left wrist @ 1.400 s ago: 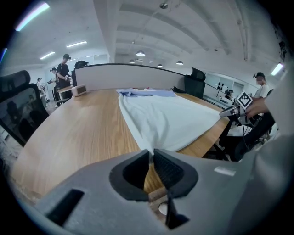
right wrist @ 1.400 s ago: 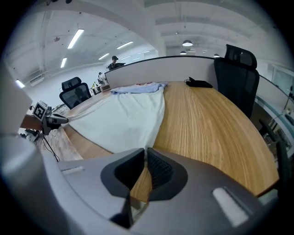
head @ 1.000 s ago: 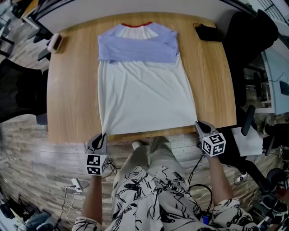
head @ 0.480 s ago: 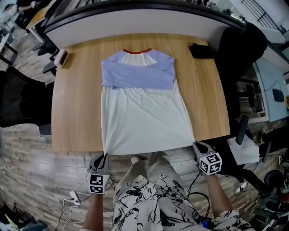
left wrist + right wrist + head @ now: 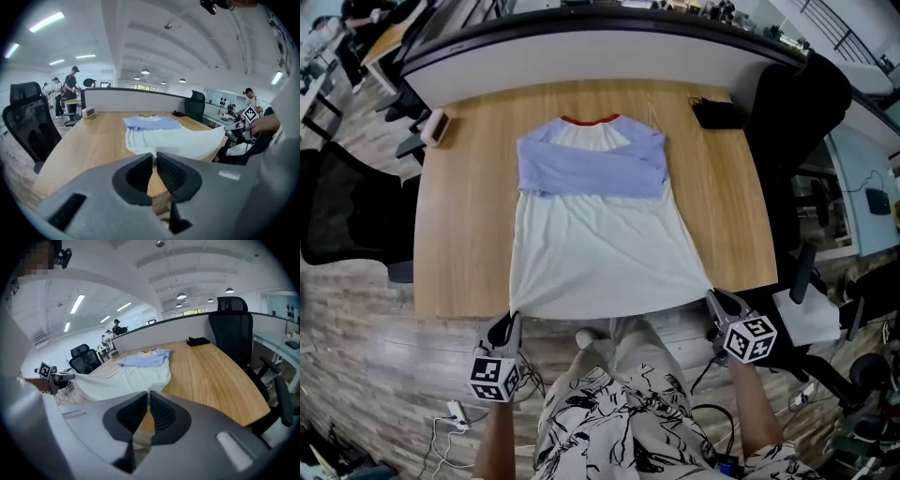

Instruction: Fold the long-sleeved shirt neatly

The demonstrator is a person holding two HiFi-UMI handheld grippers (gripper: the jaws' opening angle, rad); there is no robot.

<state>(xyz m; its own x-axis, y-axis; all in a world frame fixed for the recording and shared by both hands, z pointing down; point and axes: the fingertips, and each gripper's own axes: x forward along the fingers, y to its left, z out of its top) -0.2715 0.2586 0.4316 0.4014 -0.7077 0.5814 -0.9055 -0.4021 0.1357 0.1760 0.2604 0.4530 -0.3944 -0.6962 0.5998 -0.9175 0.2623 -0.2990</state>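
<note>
The long-sleeved shirt (image 5: 600,234) lies face down along the wooden table (image 5: 459,234), white body, blue sleeves folded across the chest, red collar at the far end. My left gripper (image 5: 513,319) is shut on the hem's left corner, my right gripper (image 5: 712,298) shut on the hem's right corner. The hem is lifted off the near table edge and stretched between them. In the left gripper view the shirt (image 5: 164,136) runs up to the jaw tips of the left gripper (image 5: 153,157); in the right gripper view the shirt (image 5: 136,373) reaches the right gripper (image 5: 148,397).
A small white device (image 5: 438,127) sits at the table's far left corner, a black pouch (image 5: 715,114) at the far right. Black office chairs (image 5: 347,216) stand left and right (image 5: 806,122). The person's patterned legs (image 5: 619,412) are below the near edge. A grey partition (image 5: 600,52) runs behind.
Both grippers have risen with the hem corners, lifting the hem off the table edge. The shirt's lower part now hangs taut between them.
</note>
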